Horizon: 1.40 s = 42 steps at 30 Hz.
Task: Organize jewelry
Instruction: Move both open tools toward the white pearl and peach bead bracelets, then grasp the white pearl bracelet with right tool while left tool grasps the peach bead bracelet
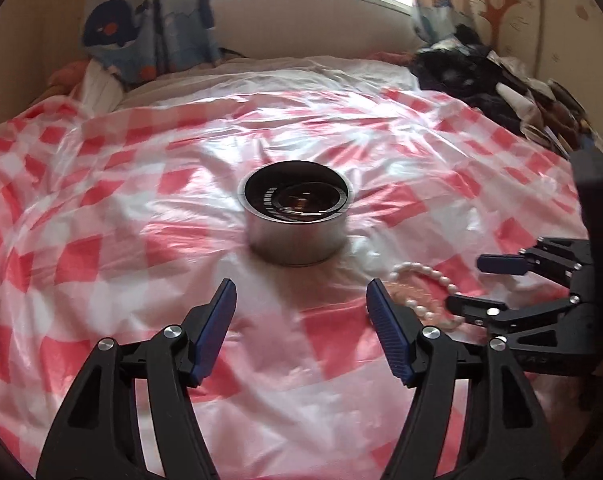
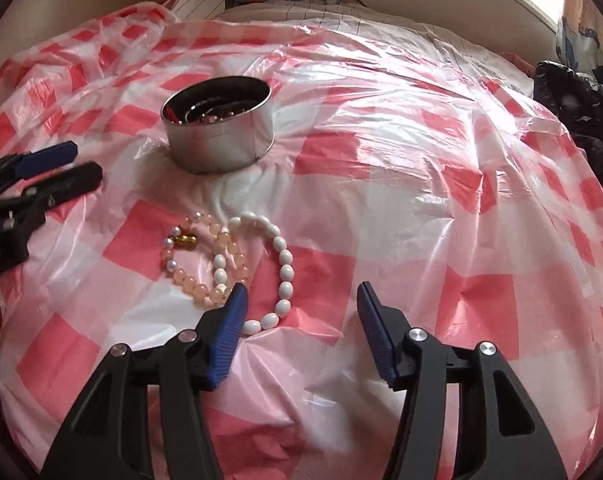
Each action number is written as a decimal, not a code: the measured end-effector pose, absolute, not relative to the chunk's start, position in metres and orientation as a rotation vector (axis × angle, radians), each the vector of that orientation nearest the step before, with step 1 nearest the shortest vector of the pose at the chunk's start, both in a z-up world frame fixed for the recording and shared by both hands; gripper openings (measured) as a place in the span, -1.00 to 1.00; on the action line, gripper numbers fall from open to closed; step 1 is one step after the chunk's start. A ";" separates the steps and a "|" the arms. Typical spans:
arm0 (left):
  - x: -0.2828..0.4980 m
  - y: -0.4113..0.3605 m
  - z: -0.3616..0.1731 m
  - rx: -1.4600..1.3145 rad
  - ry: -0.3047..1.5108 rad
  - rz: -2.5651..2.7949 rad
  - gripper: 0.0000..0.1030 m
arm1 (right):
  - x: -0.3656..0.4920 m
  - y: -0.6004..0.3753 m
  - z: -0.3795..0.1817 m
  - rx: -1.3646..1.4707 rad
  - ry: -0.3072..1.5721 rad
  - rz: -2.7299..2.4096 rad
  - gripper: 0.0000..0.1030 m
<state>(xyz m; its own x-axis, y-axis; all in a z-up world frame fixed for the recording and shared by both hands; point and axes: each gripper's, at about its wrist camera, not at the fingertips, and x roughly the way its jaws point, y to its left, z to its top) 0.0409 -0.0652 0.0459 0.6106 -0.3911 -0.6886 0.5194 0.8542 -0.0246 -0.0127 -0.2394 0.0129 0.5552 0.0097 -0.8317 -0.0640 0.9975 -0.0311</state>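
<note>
**Op:** Both tools empty from where I sit. My right gripper (image 2: pixel 301 300) stands with jaws spread wide, nothing between the pads. My left gripper (image 1: pixel 301 296) is also wide, nothing in it.

**Spotter:** Where's the jewelry?

**Op:** On the red-and-white checked plastic sheet (image 2: pixel 421 184) over the bed. The white bead bracelet (image 2: pixel 279 264) lies just ahead of the right gripper and to its left; the left pad (image 2: pixel 233 320) covers the near part of the loop, touching or not, I cannot tell. Its loop runs longer front to back than across, away from me toward the tin.

**Spotter:** Second piece?

**Op:** The pink bead bracelet (image 2: pixel 205 264) with a gold charm, left of the white one and overlapping it.

**Spotter:** Which hand is nearer?

**Op:** The right, I judge. In the left wrist view the bracelets sit off to the right of the left gripper, between the two tools.

**Spotter:** Count?

**Op:** Two bracelets loose on the sheet. One round metal tin (image 2: pixel 221 136), beyond them, open, with dark pieces already inside; too tangled to count. Two grippers.
</note>
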 end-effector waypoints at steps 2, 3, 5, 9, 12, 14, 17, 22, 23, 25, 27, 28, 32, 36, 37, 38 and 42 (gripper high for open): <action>0.039 -0.096 0.038 0.286 0.779 -0.554 0.26 | -0.008 -0.238 0.008 -0.059 1.004 0.055 0.10; 0.041 -0.108 0.032 0.325 0.808 -0.543 0.26 | -0.006 -0.236 0.006 -0.071 1.010 0.056 0.12; 0.048 -0.116 0.023 0.316 0.875 -0.520 0.26 | -0.006 -0.232 0.004 -0.094 1.015 0.055 0.13; 0.048 -0.107 0.008 0.400 0.915 -0.438 0.27 | -0.007 -0.234 0.001 -0.063 1.011 0.067 0.18; 0.041 -0.074 0.010 0.429 0.893 -0.317 0.27 | -0.011 -0.236 0.005 -0.048 0.992 0.080 0.20; 0.038 -0.044 0.015 0.377 0.900 -0.276 0.27 | -0.015 -0.234 0.011 -0.036 0.955 0.115 0.20; 0.027 -0.012 0.028 0.298 0.877 -0.287 0.27 | -0.020 -0.229 0.019 0.005 0.913 0.180 0.19; 0.018 -0.014 0.042 0.257 0.780 -0.378 0.27 | -0.013 -0.227 0.009 0.034 0.957 0.198 0.08; 0.019 -0.019 0.042 0.267 0.771 -0.403 0.27 | -0.012 -0.226 0.007 0.043 0.965 0.203 0.03; 0.020 -0.032 0.038 0.296 0.751 -0.450 0.27 | -0.008 -0.224 0.003 0.064 0.976 0.232 -0.10; 0.023 -0.042 0.028 0.337 0.771 -0.452 0.27 | -0.008 -0.216 0.002 0.076 0.977 0.293 -0.15; 0.023 -0.044 0.024 0.340 0.786 -0.453 0.27 | -0.008 -0.212 0.002 0.092 0.972 0.330 -0.16; 0.028 -0.040 0.021 0.292 0.814 -0.460 0.27 | -0.008 -0.208 0.006 0.121 0.942 0.359 -0.17; 0.033 -0.045 0.014 0.310 0.854 -0.492 0.27 | 0.000 -0.206 0.000 0.114 0.960 0.324 -0.17; 0.032 -0.047 0.013 0.315 0.856 -0.506 0.26 | 0.001 -0.202 -0.001 0.097 0.958 0.319 -0.17; 0.030 -0.048 0.013 0.320 0.854 -0.516 0.17 | 0.001 -0.199 -0.001 0.072 0.957 0.311 -0.17; 0.033 -0.043 0.013 0.261 0.874 -0.542 -0.05 | 0.000 -0.202 0.000 0.083 0.943 0.306 -0.32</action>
